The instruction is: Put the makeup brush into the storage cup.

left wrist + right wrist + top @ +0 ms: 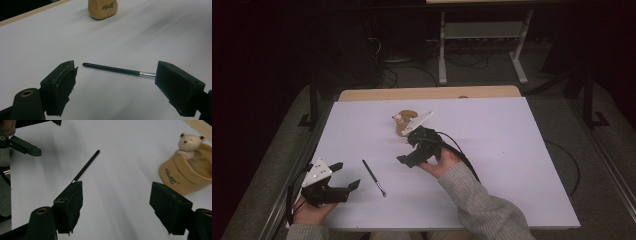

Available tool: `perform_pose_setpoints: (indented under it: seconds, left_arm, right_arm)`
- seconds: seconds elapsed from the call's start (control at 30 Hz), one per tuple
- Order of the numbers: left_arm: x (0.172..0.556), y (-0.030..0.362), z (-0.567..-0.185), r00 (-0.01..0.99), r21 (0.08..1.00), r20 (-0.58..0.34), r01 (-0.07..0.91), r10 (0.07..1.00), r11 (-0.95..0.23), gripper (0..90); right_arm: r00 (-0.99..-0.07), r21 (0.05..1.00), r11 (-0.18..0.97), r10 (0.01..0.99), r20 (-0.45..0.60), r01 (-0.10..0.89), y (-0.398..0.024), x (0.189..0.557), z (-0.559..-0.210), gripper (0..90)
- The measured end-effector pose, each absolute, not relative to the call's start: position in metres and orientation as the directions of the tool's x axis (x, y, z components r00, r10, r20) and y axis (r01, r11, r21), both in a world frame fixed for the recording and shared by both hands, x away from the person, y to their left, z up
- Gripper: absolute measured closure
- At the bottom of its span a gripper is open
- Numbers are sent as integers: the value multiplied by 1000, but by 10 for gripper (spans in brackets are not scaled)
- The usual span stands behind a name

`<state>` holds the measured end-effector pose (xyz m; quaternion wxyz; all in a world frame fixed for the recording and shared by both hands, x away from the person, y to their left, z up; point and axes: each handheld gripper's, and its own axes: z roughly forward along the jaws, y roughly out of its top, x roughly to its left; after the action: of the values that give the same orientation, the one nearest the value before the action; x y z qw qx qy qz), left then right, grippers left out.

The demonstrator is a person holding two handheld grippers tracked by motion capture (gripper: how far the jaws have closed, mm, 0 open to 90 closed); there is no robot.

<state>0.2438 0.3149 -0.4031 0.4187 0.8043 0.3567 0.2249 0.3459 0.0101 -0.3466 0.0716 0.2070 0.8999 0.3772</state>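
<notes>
Lying on the white table (512, 150), the brush (373, 177) is sitting between the grippers: at 3 o'clock of the left gripper (346, 176), whose jaws are gaping wide and empty, and at 8 o'clock of the right gripper (408, 148), also gaping empty.

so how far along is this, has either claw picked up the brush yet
Nothing looks done yet. The thin black brush lies loose on the white table, untouched. In hand: the right claw hangs open above the table between brush and bear pouch; the left claw sits open beside the brush. Left: grasping and moving it.
</notes>
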Motion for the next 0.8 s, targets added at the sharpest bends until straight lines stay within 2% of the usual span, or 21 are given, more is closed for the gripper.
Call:
perform_pose_setpoints:
  seconds: [0.53, 0.8]
  left_arm:
    - [243, 319, -403, 640, 836, 70, 381, 765, -395, 162]
    - [243, 320, -403, 637, 834, 72, 384, 767, -397, 162]
  right_arm:
    - [-938, 665, 698, 345, 14, 267, 72, 349, -359, 332]
    - [-937, 621, 727, 348, 38, 295, 95, 347, -374, 379]
